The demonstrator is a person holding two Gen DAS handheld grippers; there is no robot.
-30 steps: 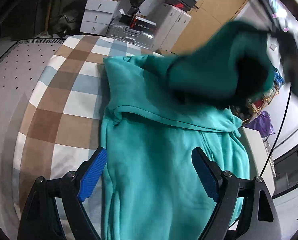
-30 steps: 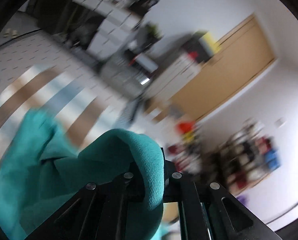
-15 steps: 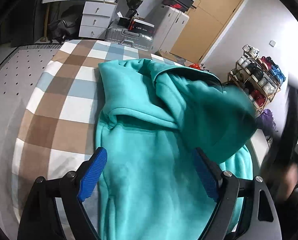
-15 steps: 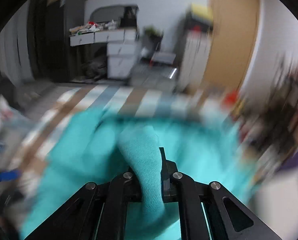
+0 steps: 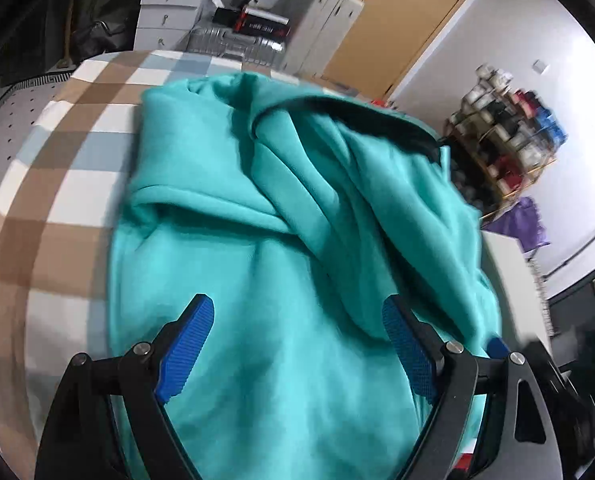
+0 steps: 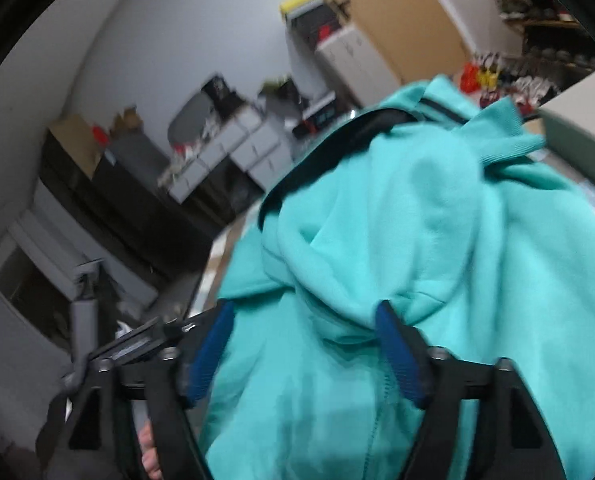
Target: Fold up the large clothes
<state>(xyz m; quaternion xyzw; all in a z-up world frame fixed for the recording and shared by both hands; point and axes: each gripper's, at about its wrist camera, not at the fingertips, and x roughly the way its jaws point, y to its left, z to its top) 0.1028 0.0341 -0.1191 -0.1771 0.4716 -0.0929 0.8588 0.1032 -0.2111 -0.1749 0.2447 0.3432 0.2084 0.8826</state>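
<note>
In the left wrist view, a teal hoodie (image 5: pixel 281 264) lies spread on a bed (image 5: pixel 45 216) with a brown, white and pale blue check cover, filling the middle of the frame from 12 to 6 o'clock. One sleeve (image 5: pixel 377 208) is folded across the body, running from about 12 toward 4 o'clock, and a dark lining edge (image 5: pixel 381 120) shows along the fabric at 1 o'clock. The left tongs (image 5: pixel 297 344) hang above the lower body of the hoodie at 6 o'clock, released, their blue pads (image 5: pixel 185 352) wide apart with nothing pressed between them. White drawers (image 5: pixel 165 12) stand at 11 o'clock, a wooden door (image 5: pixel 401 28) at 1 o'clock and a shoe rack (image 5: pixel 505 132) at 2 o'clock. In the right wrist view, blurred and tilted, the hoodie (image 6: pixel 417 264) fills the frame from 1 to 6 o'clock, with a ribbed cuff (image 6: pixel 505 136) lying on top at 1 o'clock. The right tongs (image 6: pixel 301 356) sit at 6 o'clock over the cloth; their jaws have just been opening and now stand released, the fabric lying beneath and between the pads (image 6: pixel 401 360) but not pinched. The drawers (image 6: pixel 233 148) appear at 11 o'clock.
</note>
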